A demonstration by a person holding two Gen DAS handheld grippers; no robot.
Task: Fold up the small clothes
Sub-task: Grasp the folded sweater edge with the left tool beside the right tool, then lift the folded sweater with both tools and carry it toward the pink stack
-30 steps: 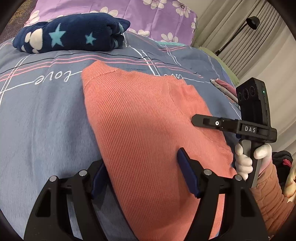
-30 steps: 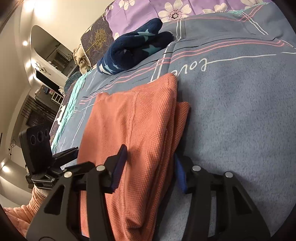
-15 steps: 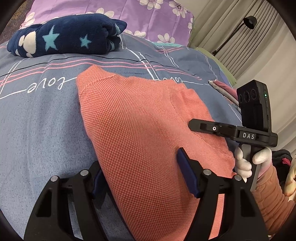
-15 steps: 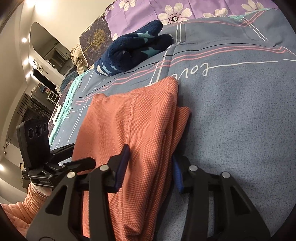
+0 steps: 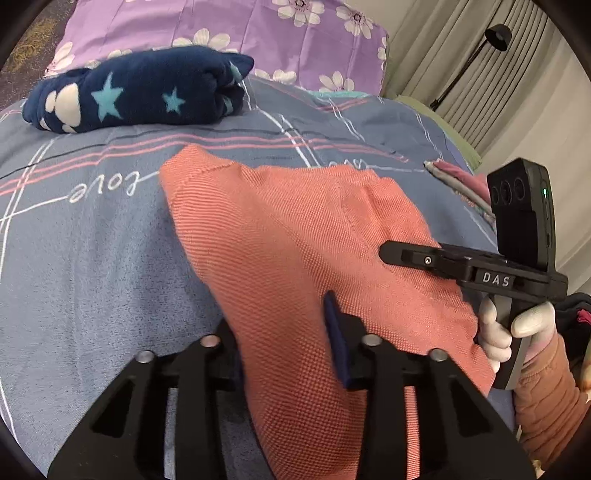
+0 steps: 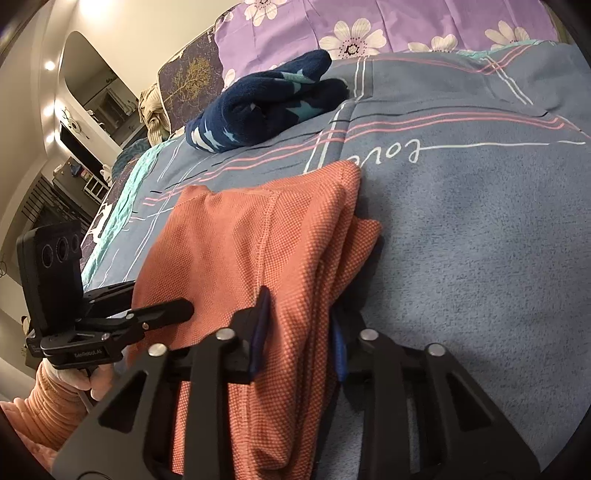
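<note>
An orange knit garment (image 5: 295,229) lies folded lengthwise on the blue-grey bedspread (image 5: 92,258). My left gripper (image 5: 284,332) straddles its near left edge. Its jaws are closing, the cloth fills the gap, and the right blue pad (image 5: 336,343) presses on it. In the right wrist view the garment (image 6: 240,240) shows its layered right edge. My right gripper (image 6: 299,328) is closing on that edge, the cloth bunched between both pads. Each view also shows the other gripper at the garment's far side, held by a gloved hand (image 5: 495,332).
A folded navy blanket with stars (image 5: 140,96) lies near the purple flowered pillow (image 5: 221,26). A small pile of pink and grey clothes (image 5: 458,184) sits at the bed's right edge. Bare bedspread (image 6: 461,240) stretches right of the garment.
Both grippers' jaws have narrowed from wide apart onto the garment's near edges. The cloth now bunches between the pads. Neither hand has shifted noticeably.
</note>
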